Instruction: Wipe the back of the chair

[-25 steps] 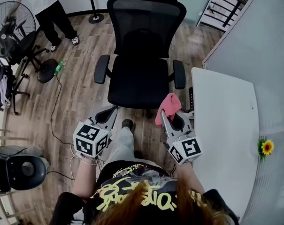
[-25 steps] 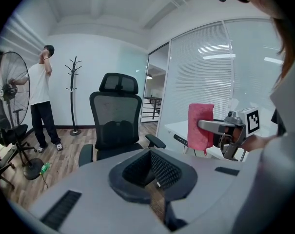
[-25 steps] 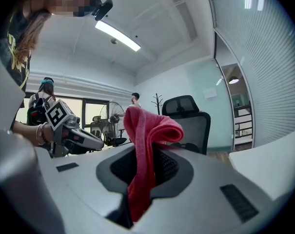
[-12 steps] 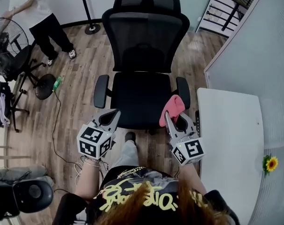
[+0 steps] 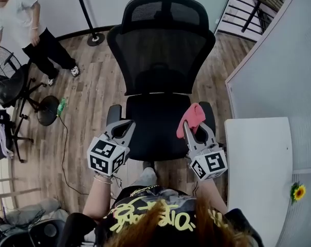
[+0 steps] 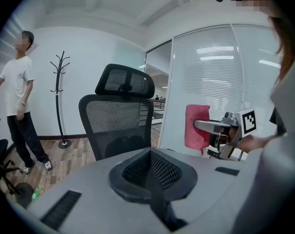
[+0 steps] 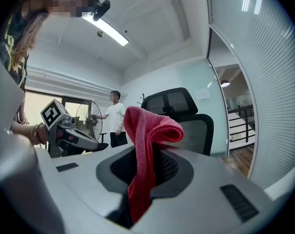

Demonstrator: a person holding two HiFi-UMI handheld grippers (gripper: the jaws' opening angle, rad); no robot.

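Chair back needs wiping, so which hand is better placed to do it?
Right, most likely. The right gripper is shut on the pink cloth; the left gripper is shut and empty. Both hover near the seat, similarly short of the chair back.

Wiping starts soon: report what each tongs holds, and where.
Right tongs pinch the pink cloth by its lower part, folded top free. Left tongs shut, empty.

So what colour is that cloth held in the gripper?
The cloth is pinkish red, clearest in the right gripper view.
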